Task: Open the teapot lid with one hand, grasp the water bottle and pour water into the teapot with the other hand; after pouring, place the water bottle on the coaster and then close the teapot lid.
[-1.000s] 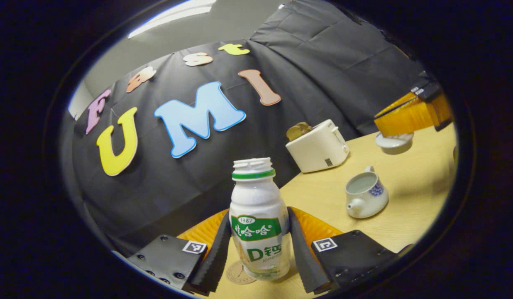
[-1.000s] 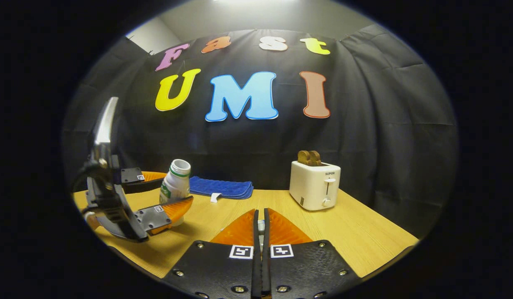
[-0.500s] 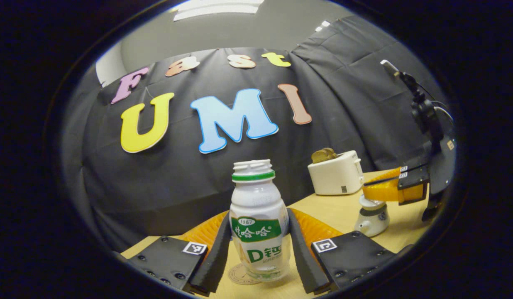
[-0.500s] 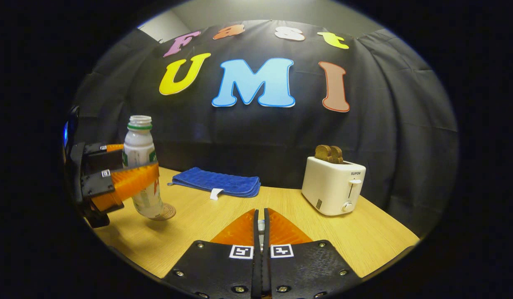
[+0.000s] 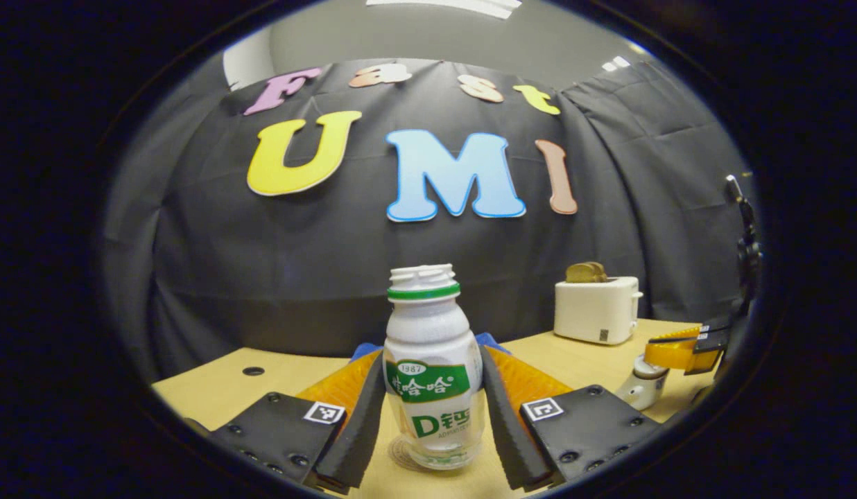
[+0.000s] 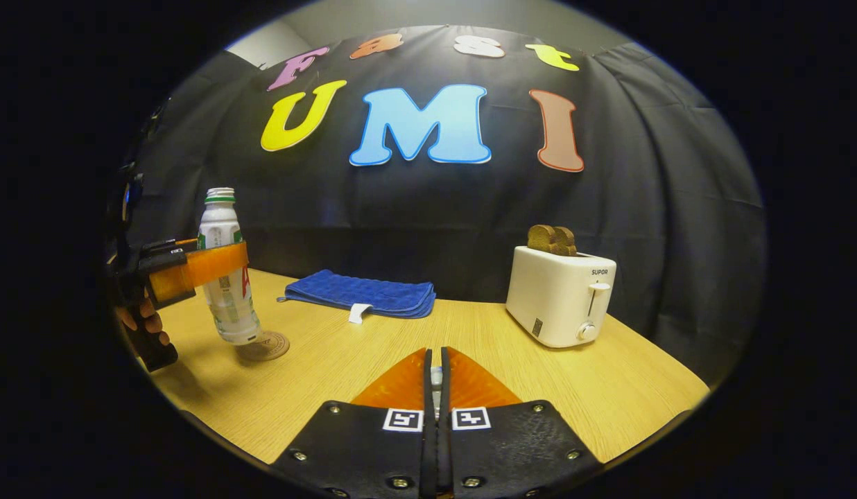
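Observation:
The white water bottle [image 5: 432, 367] with a green label stands upright between my left gripper's [image 5: 432, 357] fingers, which are shut on its body. In the right gripper view the bottle [image 6: 224, 291] has its base at the near edge of the round coaster [image 6: 263, 345]; touching or just above, I cannot tell. A hand [image 6: 143, 317] holds the left gripper [image 6: 200, 267]. At the right of the left gripper view, the white teapot [image 5: 640, 389] stands with its lid on, and my right gripper [image 5: 668, 350] sits over the lid. My right gripper [image 6: 435, 355] is shut on the small white knob.
A white toaster [image 6: 560, 294] with bread in it stands at the back right of the wooden table [image 6: 525, 374]. A folded blue cloth [image 6: 359, 294] lies at the back, behind the bottle. A small round hole [image 5: 252, 371] marks the table's left part.
The left gripper has carried the bottle down to the coaster and levelled out. The right gripper has lowered the lid onto the teapot, which was open one second ago.

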Available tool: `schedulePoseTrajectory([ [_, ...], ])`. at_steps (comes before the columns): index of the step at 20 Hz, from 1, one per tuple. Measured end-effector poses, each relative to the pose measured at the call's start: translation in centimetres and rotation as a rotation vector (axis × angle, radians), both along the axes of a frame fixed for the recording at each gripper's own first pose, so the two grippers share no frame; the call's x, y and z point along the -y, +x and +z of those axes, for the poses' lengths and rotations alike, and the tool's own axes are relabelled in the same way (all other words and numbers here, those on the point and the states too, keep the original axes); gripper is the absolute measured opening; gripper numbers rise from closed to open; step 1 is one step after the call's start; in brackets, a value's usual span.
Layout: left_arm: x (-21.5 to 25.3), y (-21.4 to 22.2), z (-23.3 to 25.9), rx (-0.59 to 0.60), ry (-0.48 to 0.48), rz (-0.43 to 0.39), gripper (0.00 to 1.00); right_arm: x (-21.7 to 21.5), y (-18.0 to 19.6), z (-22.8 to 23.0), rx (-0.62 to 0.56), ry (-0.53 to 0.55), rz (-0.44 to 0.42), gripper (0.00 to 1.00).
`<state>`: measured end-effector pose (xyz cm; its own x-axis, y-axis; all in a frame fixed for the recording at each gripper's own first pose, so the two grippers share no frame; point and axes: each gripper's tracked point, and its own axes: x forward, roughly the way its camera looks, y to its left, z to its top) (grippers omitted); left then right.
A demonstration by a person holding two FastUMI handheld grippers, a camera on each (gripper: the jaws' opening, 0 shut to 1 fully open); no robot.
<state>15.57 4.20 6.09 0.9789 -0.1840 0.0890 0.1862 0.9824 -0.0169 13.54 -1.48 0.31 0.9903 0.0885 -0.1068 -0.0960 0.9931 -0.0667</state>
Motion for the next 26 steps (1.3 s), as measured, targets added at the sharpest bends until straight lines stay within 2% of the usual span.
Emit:
schedulePoseTrajectory([
  [1, -0.3, 0.2, 0.2, -0.001, -0.020, -0.004, 0.83, -0.2, -0.1, 0.0, -0.002, -0.002, 0.005, 0.01],
  [3, -0.4, 0.8, 0.3, 0.008, -0.006, -0.003, 0.83, -0.3, 0.0, -0.6, -0.011, -0.015, 0.010, 0.01],
  [4, 0.2, 1.3, 0.3, 0.012, 0.007, -0.010, 0.82, -0.1, 0.0, -1.1, -0.023, -0.016, 0.006, 0.01],
  [5, 0.6, 1.5, 0.0, 0.000, 0.000, -0.026, 0.73, -0.1, 0.0, -1.2, -0.023, -0.011, 0.007, 0.01],
  [6, 1.7, 1.8, -0.5, -0.013, -0.009, -0.054, 0.72, 0.0, -0.1, -1.2, -0.025, -0.003, 0.008, 0.01],
  [7, 2.3, 2.5, -1.4, -0.029, 0.011, -0.058, 0.78, 0.0, -0.3, -1.1, -0.022, 0.006, 0.008, 0.08],
  [8, 2.1, 2.9, -1.9, -0.036, 0.025, -0.048, 0.83, -0.1, -0.1, -1.2, -0.022, 0.011, 0.016, 0.08],
  [9, 1.7, 3.1, -2.1, -0.039, 0.029, -0.038, 0.83, -0.2, -0.1, -1.1, -0.015, 0.010, 0.020, 0.19],
  [11, 1.3, 3.3, -2.6, -0.050, 0.026, -0.029, 0.83, -0.3, -0.8, -0.2, 0.006, 0.008, 0.023, 0.33],
  [14, 0.2, 3.9, -3.7, -0.060, 0.059, 0.007, 0.83, -0.7, -1.4, 1.0, 0.050, 0.002, 0.029, 0.33],
  [19, 0.4, 4.3, -4.8, -0.076, 0.079, 0.015, 0.73, -1.1, -1.8, 1.4, 0.075, -0.020, 0.039, 0.33],
  [20, 0.6, 4.2, -4.7, -0.079, 0.073, 0.008, 0.83, -1.1, -1.9, 1.4, 0.074, -0.018, 0.040, 0.33],
  [23, 0.7, 4.1, -4.8, -0.078, 0.079, 0.017, 0.75, -1.0, -1.9, 1.4, 0.072, -0.021, 0.037, 0.33],
  [24, 0.6, 4.2, -4.8, -0.074, 0.076, 0.022, 0.84, -1.0, -1.9, 1.3, 0.071, -0.021, 0.038, 0.33],
  [26, 0.9, 4.1, -5.5, -0.090, 0.072, 0.007, 0.90, -1.1, -1.9, 1.4, 0.073, -0.023, 0.041, 0.33],
])
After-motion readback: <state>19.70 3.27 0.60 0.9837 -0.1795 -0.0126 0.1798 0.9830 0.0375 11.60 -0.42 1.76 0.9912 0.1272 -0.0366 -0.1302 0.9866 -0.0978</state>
